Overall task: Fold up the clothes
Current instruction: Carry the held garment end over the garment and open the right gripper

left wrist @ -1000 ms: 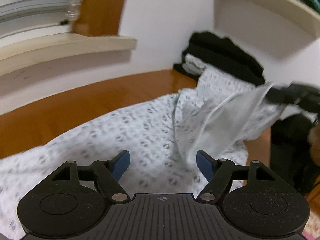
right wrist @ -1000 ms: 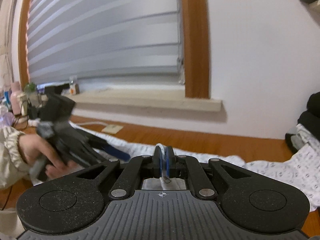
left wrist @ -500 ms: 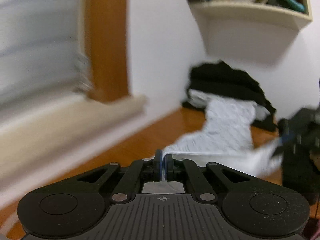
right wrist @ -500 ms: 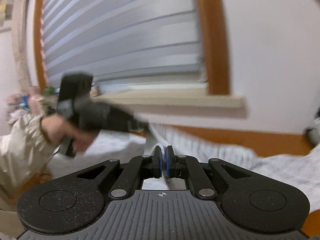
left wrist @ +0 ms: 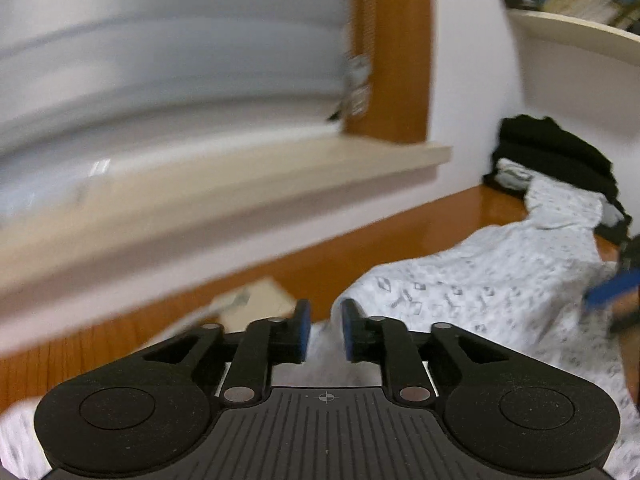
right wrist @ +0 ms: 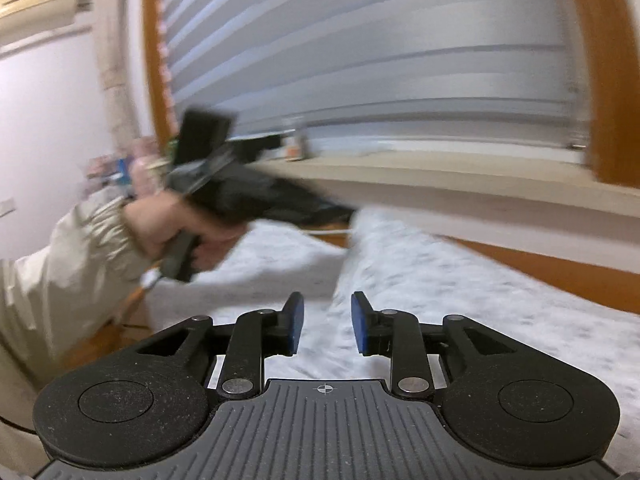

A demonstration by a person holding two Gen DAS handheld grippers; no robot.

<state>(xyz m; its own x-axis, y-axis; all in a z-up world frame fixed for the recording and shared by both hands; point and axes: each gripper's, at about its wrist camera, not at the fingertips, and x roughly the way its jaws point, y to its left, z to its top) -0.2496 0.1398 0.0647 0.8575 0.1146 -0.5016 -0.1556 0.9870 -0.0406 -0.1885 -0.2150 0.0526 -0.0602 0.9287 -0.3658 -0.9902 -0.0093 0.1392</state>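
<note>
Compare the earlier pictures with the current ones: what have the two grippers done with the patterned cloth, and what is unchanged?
Both grippers have let go. The left gripper and right gripper, clamped on the white patterned garment half a second ago, have just been opening; their pads now stand apart, the cloth lying below. Both swung sideways. The black clothes pile stays by the wall.

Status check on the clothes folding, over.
Left gripper and right gripper just opened, fingers apart, nothing pinched. Patterned white garment spread on wooden floor. Dark clothes pile beyond it; nothing blocking.
</note>
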